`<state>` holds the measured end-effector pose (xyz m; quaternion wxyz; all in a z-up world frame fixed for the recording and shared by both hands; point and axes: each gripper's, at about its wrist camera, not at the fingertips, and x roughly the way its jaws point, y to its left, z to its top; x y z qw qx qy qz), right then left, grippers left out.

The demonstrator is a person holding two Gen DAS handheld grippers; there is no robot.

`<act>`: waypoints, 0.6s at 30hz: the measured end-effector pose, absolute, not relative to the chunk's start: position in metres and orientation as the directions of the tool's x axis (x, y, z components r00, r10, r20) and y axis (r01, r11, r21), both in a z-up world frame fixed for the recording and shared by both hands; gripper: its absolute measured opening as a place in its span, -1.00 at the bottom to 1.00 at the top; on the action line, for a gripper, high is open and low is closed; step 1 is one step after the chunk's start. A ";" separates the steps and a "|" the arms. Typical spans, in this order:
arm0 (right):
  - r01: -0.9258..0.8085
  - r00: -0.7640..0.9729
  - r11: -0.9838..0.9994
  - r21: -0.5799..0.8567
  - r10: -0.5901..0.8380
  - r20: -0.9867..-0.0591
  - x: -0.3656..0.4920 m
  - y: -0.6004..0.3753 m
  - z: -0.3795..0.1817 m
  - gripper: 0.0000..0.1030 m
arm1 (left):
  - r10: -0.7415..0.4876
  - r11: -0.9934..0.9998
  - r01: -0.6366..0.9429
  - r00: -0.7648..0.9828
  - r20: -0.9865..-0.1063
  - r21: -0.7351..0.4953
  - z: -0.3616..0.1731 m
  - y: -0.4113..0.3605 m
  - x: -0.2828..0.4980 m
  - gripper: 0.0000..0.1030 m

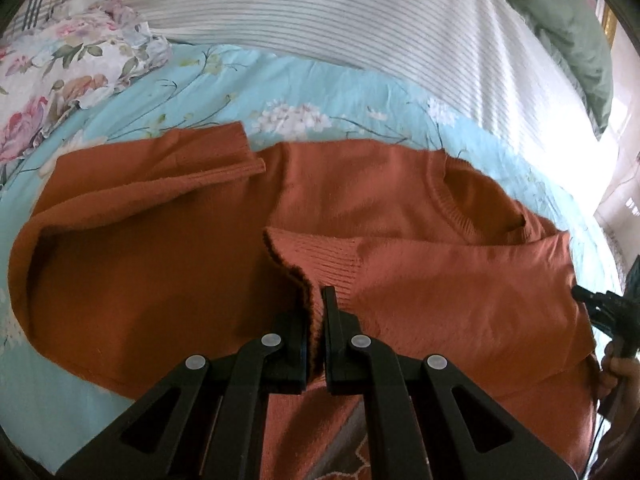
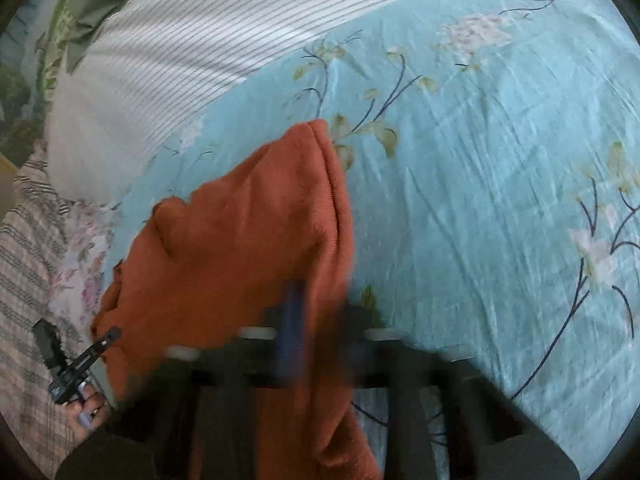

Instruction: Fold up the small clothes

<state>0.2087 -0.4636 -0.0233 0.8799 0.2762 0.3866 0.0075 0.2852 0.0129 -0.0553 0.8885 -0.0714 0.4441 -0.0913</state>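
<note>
Left tool (image 1: 317,320): jaws narrowed to a thin gap, pinching the ribbed cuff (image 1: 316,264) of a sleeve between the pads.
Right tool (image 2: 316,340): badly blurred in its own view; jaws drawn nearly together, with sweater fabric lying between and over them, so it appears to grip the cloth.
Sweater (image 1: 140,264): rust-orange knit, spread on the bed straight ahead of the left tool, round neckline (image 1: 460,204) ahead and to the right of it.
Far sleeve (image 1: 224,156): folded across the body, its cuff ahead and left of the left tool.
Near sleeve: runs from the pinched cuff off to the right, towards the other tool seen at the right edge.
Right view of the sweater (image 2: 240,240): bunched into a raised ridge that runs ahead and left of the right tool.
Bed sheet (image 2: 480,160): light blue with flower sprigs, bare to the right of the right tool.
Striped white bedding (image 1: 360,24): beyond the sweater, far ahead of both tools.
Floral pillow (image 1: 60,80): far ahead and left of the left tool.
Person's hand (image 2: 86,408): holding the left tool's handle, low at the left of the right view.
</note>
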 end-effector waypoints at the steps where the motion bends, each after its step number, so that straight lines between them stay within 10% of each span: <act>1: 0.189 0.724 0.852 0.489 0.215 -0.656 0.203 -0.466 -0.015 -0.79 | -0.221 0.975 0.105 0.587 -0.779 -0.197 -0.055 0.010 0.285 -0.92; 13: 0.329 0.728 0.886 0.326 -0.019 -0.685 0.181 -0.449 0.001 -0.64 | -0.224 0.974 0.147 0.562 -0.797 -0.170 -0.062 -0.015 0.292 -0.92; 18: 0.164 0.686 0.922 0.352 0.150 -0.712 0.180 -0.406 -0.009 -0.57 | -0.226 0.973 0.170 0.558 -0.799 -0.157 -0.063 -0.017 0.290 -0.90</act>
